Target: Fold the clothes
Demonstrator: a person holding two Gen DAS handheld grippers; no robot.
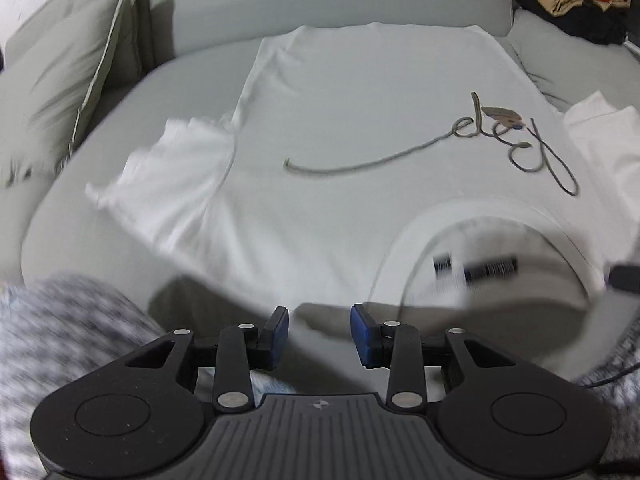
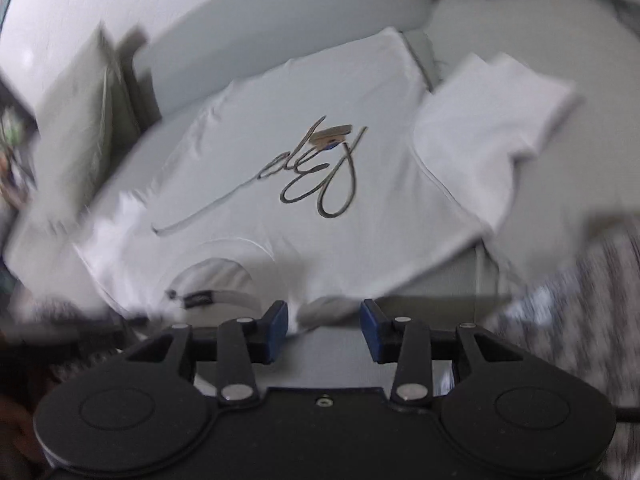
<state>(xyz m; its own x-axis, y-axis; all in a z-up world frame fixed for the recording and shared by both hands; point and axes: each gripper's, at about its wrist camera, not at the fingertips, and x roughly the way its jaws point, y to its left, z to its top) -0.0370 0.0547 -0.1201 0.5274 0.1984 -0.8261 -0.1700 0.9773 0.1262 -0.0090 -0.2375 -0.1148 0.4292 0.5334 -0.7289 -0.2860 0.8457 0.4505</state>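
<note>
T-shirt [image 1: 360,120] lay flat on the sofa [image 1: 208,8]; we judged both spread, empty grippers, left [image 1: 319,334] and right [image 2: 323,330], risked pinching one layer unevenly.

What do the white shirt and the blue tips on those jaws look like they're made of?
The white T-shirt looks like soft matte knit, probably cotton: it lies limp and creases at the sleeves. The blue pads look like matte rubber or foam, smooth and dull, though blur leaves that open.
</note>
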